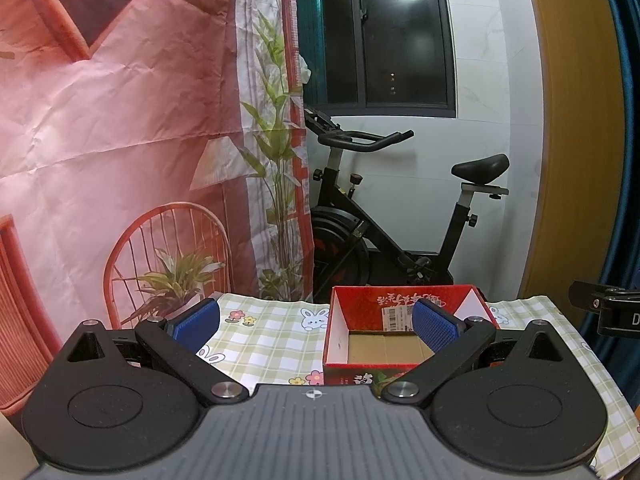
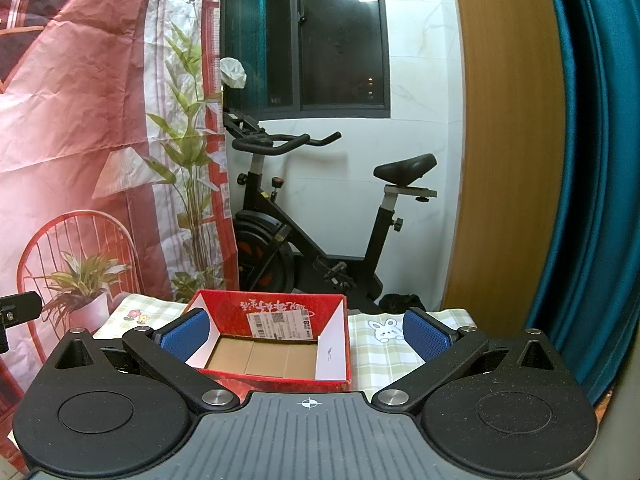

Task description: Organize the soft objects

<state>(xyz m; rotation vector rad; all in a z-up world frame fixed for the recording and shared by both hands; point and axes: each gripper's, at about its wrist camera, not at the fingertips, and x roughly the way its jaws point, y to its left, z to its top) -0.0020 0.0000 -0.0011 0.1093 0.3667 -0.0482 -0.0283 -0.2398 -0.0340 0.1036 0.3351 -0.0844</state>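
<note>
The left gripper (image 1: 316, 324) is hovering with its blue-padded fingers (image 1: 198, 322) spread wide and gripping nothing, and the right gripper (image 2: 306, 332) is doing the same, its jaws equally far apart and bare. Just ahead of both claws, a red cardboard box (image 1: 404, 340) is sitting open-topped on a table covered by a green checked cloth (image 1: 264, 336) printed with rabbits and flowers. From the left wrist view, the box is lying ahead and toward the right finger, which is overlapping its near right corner; from the right wrist view, the box (image 2: 276, 344) is lying ahead and toward the left finger. Its brown floor is showing bare, with a white shipping label on the far inner wall. No soft objects are showing in either view. Beyond the table, a black exercise bike (image 2: 312, 216) is standing against a white wall under a dark window, with a printed red backdrop (image 1: 120, 120) hanging to the left.
</note>
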